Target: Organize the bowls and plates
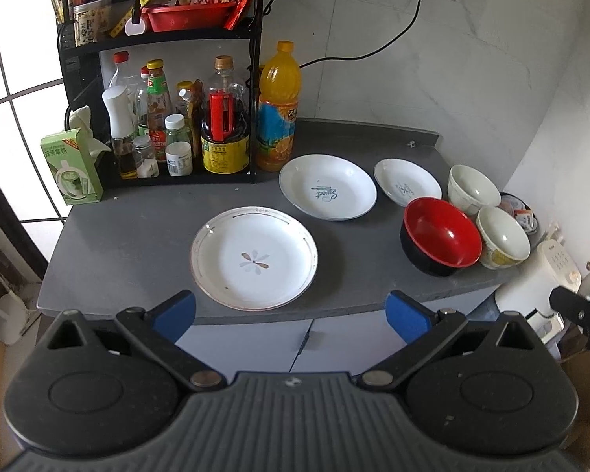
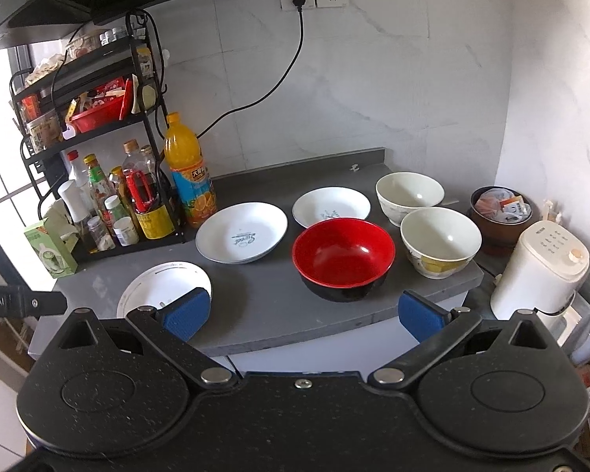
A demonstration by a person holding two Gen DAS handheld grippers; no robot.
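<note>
three white plates and three bowls sit apart on a grey table, none stacked. nearest the front edge, toward the left, lies a white shallow plate with a brown rim line and a small flower mark [image 1: 254, 258]. behind it and to the right is a larger white plate with blue script printed in its centre [image 1: 327, 187], and just beside that a smaller white plate with a faint blue mark [image 1: 407, 183]. a round bowl, red inside and black outside [image 2: 343, 257], stands in front of the smaller plate, overlapping its near edge in view. to its right are two cream bowls, close together: a cream bowl with a yellow pattern on its side [image 2: 440, 242] in front and a plain cream bowl [image 2: 409, 196] behind.

the left gripper [image 1: 291, 314] hangs in front of the flower plate with its blue-padded jaws spread wide, holding nothing. the right gripper [image 2: 305, 316] hangs in front of the red bowl, jaws also spread and empty.

at the table's back left stands a tall orange juice bottle [image 1: 278, 108] beside a black wire rack of sauce bottles [image 1: 169, 133]. a white electric kettle [image 2: 539, 271] sits off the table's right end.
</note>
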